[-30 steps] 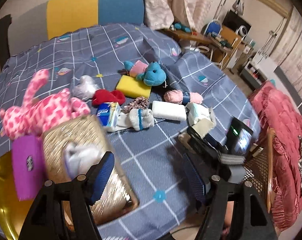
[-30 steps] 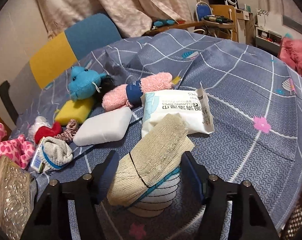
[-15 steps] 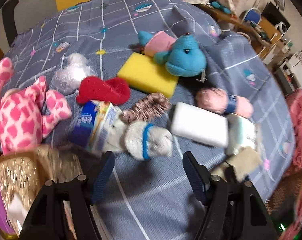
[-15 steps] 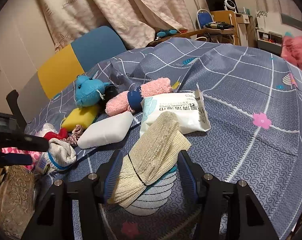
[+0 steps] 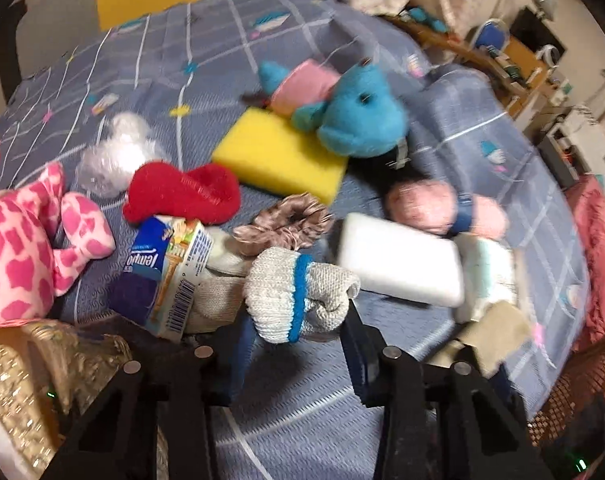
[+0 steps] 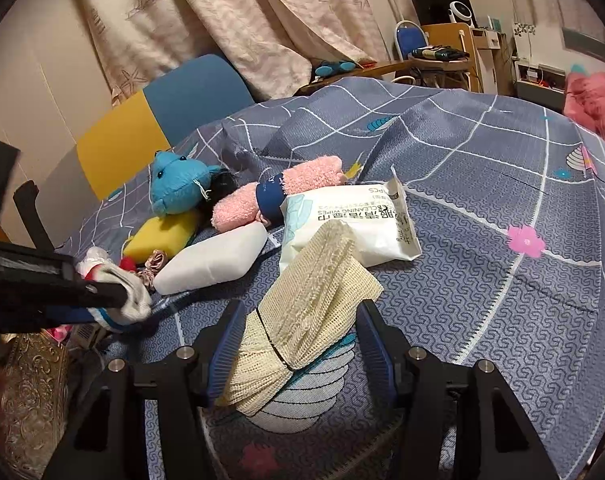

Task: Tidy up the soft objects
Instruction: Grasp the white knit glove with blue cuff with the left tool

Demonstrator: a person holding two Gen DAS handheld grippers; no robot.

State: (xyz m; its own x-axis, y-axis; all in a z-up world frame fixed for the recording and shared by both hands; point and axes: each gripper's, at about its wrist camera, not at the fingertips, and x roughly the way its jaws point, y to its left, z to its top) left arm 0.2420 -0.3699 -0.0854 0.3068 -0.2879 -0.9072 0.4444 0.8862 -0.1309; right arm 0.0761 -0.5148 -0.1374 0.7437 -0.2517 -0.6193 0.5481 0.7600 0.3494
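Tissue pack [image 5: 164, 272] reads "Tempo"; wipes pouch [image 6: 352, 222] reads "CLEANING WIPES"; left gripper [image 5: 298, 344], jaws apart, now straddles the blue-banded sock roll [image 5: 298, 292] at 6 o'clock, having closed in since 0.5 s ago; right gripper [image 6: 298, 344], unchanged, jaws apart around the cream mesh cloth [image 6: 306, 316] at 6 o'clock.

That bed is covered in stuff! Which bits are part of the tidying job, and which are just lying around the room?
Part of the job:
- rolled white sock, between the left gripper fingers
- cream mesh cloth, between the right gripper fingers
- blue plush
- yellow sponge
- white sponge
- gold basket

Just lying about:
- curtains
- blue chair
- desk
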